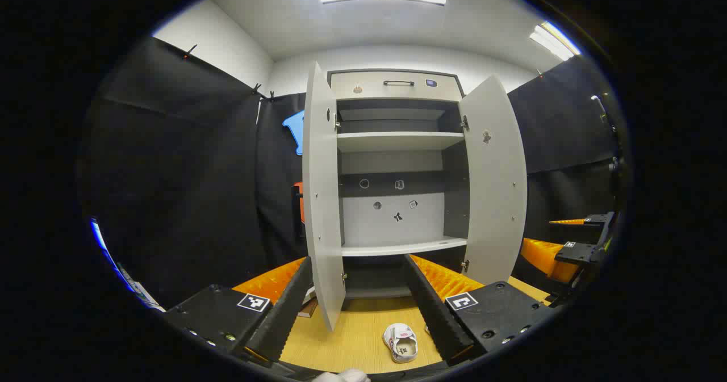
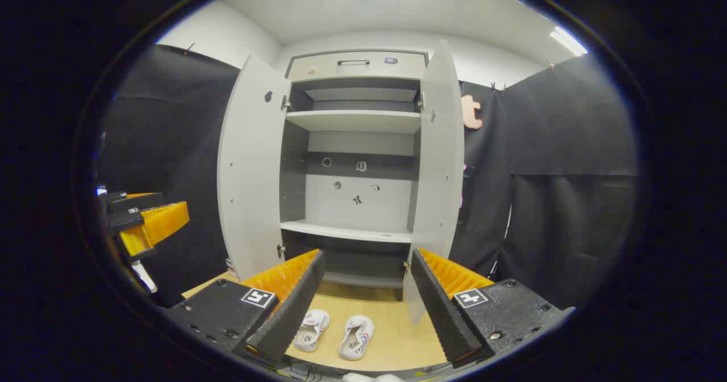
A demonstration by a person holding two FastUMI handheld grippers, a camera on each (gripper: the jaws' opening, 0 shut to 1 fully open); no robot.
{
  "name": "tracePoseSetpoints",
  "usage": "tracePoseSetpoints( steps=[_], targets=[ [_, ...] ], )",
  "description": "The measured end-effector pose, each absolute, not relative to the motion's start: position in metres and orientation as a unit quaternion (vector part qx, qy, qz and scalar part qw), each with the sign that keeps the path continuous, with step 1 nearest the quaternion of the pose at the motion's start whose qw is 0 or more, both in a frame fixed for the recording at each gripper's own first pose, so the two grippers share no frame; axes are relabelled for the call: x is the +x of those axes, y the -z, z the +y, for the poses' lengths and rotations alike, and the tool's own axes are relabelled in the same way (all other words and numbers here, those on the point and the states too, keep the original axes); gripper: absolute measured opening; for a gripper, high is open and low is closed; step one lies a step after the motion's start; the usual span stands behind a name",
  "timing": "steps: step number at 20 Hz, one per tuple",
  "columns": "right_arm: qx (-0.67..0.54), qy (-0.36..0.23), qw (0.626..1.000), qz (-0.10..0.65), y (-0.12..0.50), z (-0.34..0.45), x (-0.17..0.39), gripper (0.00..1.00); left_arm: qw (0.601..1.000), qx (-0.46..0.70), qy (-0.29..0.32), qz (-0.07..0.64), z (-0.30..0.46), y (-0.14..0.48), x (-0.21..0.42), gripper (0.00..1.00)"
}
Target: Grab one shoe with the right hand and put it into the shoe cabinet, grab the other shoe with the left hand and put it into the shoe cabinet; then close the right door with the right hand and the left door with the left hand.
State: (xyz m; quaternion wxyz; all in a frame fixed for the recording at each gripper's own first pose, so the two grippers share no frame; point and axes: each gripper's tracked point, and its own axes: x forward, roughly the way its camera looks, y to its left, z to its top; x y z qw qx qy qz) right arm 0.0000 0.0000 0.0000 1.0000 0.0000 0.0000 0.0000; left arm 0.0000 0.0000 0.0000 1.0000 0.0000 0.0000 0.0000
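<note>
Both flat grey doors of the shoe cabinet [image 2: 352, 143] stand wide open, its smooth shelves bare. Two small white shoes [image 2: 335, 334] lie side by side on the pale wood-grain floor [image 2: 392, 319] before it. The left gripper [image 1: 358, 308] and right gripper [image 2: 363, 308] hang apart, ridged fingers spread, holding nothing.

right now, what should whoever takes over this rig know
Left gripper: open, holding nothing.
Right gripper: open, holding nothing.
Both shoes, the left shoe and the right shoe, lie side by side on the wooden floor in front of the shoe cabinet.
Left door and right door stand open.
Done: nothing yet.
Left: put both shoes in, right hand first, then close the right door, then the left.
</note>
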Motion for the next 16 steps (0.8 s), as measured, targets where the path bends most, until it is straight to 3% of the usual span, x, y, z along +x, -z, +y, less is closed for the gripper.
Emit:
tracePoseSetpoints(
  steps=[11, 16],
  targets=[
    [-0.004, 0.001, 1.0, 0.009, 0.006, -0.015, 0.016, 0.99, 1.0, 0.0, -0.004, -0.003, -0.006, -0.004, 0.002, 0.96],
    [-0.047, -0.013, 0.994, 0.102, 0.085, -0.008, 0.023, 0.99, 1.0, 0.003, -0.01, 0.002, -0.002, 0.002, 0.003, 0.96]
  ],
)
